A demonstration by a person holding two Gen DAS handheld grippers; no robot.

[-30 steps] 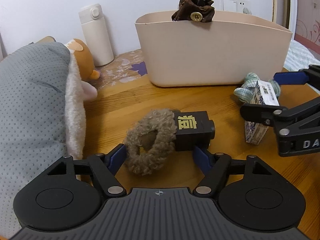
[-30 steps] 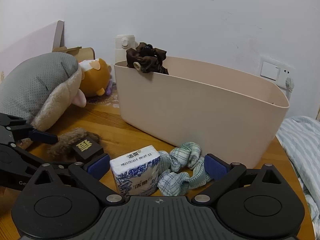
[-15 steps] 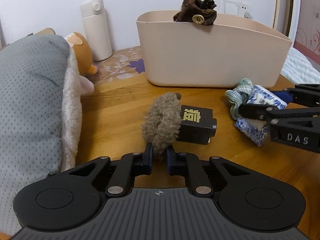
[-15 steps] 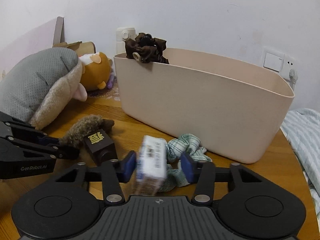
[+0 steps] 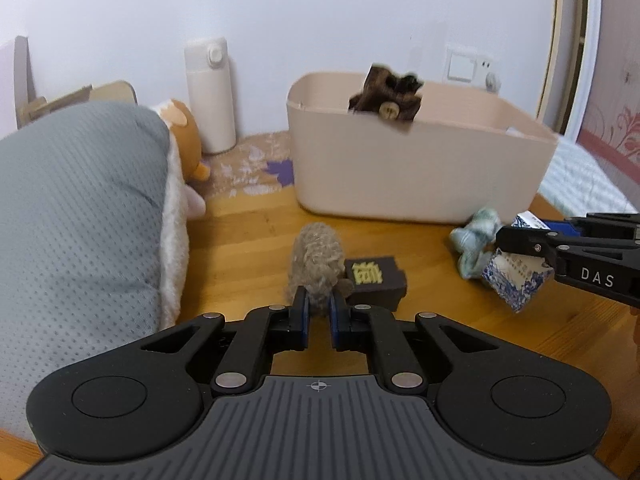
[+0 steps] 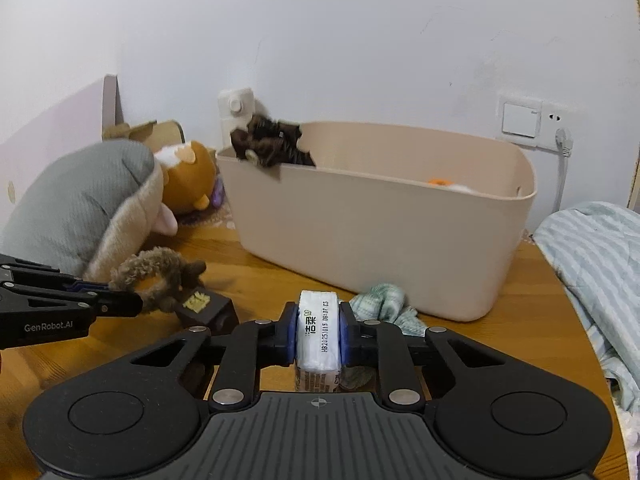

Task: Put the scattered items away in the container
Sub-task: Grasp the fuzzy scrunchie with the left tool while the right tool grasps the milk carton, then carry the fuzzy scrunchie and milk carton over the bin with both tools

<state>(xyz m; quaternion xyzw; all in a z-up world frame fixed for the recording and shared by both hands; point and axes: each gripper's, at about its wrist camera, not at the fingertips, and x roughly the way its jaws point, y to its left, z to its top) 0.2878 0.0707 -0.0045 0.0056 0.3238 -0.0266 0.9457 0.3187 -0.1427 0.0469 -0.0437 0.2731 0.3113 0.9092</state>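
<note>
My left gripper (image 5: 318, 310) is shut on a fuzzy brown hair scrunchie (image 5: 316, 266), lifted off the wooden table; the scrunchie also shows in the right wrist view (image 6: 154, 276). A dark brown block with gold lettering (image 5: 376, 280) lies beside it. My right gripper (image 6: 318, 330) is shut on a blue-and-white tissue pack (image 6: 318, 328), raised above the table; the pack also shows in the left wrist view (image 5: 516, 276). A green checked scrunchie (image 6: 384, 304) lies by the beige container (image 6: 384, 224). A dark brown bow scrunchie (image 5: 386, 98) hangs on the container's rim.
A grey plush pillow (image 5: 76, 216) and an orange plush toy (image 5: 186, 140) fill the left side. A white flask (image 5: 210, 96) stands by the wall. A striped blanket (image 6: 596, 280) lies at the right table edge. Something orange (image 6: 438, 182) lies inside the container.
Both grippers closed, the left on the fuzzy scrunchie and the right on the tissue pack, and both have lifted their items up from the table.
</note>
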